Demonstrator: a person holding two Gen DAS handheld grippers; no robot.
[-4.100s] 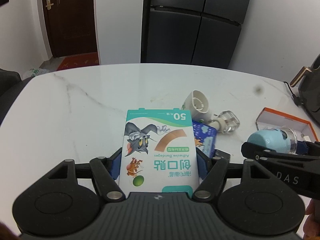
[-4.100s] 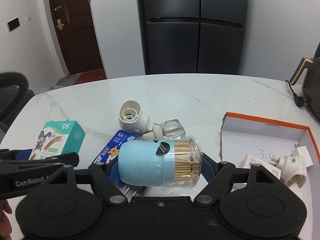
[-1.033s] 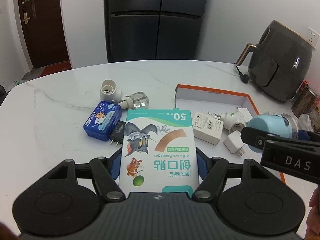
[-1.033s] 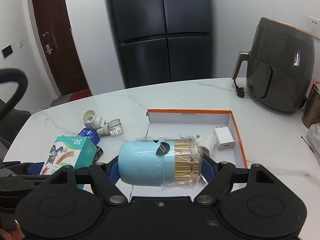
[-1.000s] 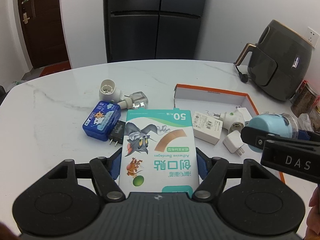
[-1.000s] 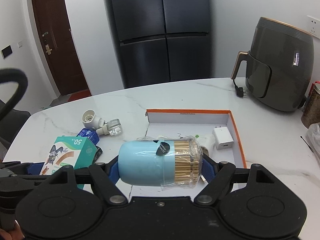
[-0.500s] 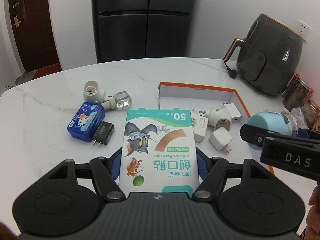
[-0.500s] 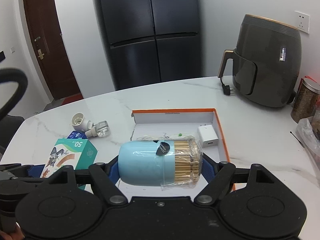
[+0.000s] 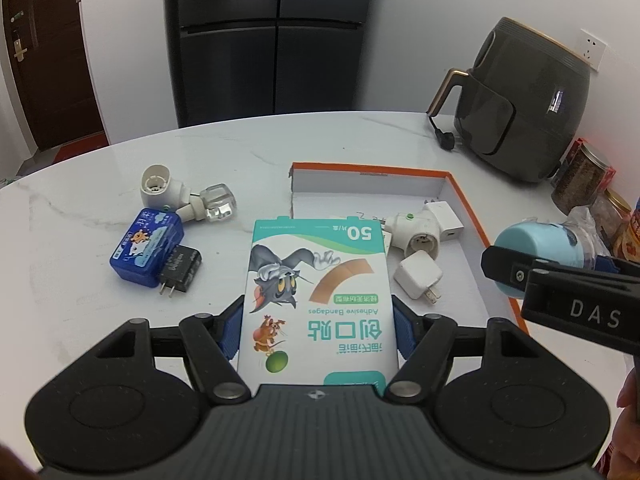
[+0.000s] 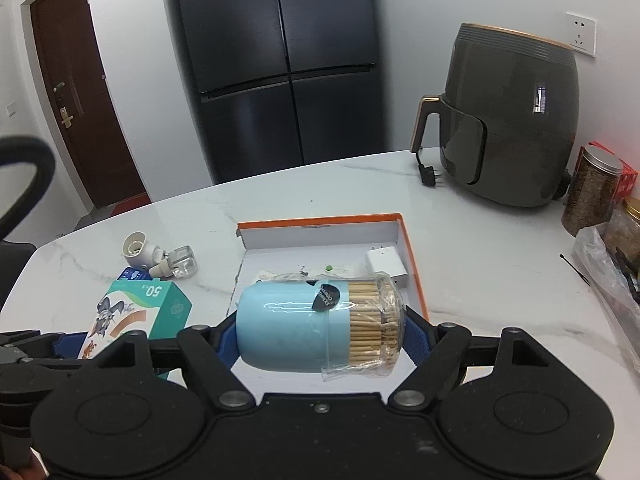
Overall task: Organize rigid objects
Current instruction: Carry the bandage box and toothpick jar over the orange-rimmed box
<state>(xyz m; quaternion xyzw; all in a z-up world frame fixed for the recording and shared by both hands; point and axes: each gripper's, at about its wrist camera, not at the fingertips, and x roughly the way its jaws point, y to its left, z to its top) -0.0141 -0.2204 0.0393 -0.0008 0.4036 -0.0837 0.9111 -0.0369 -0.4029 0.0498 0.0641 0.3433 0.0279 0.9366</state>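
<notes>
Bandage box (image 9: 320, 296) sat pinched in my left gripper (image 9: 318, 330) at lower centre, toothpick jar (image 10: 320, 330) lay sideways clamped in my right gripper (image 10: 320, 338), both held above the orange-rimmed tray (image 9: 460, 196), white chargers (image 9: 418, 274) inside it mid-frame.

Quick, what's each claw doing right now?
Left gripper: shut on the bandage box.
Right gripper: shut on the toothpick jar.
</notes>
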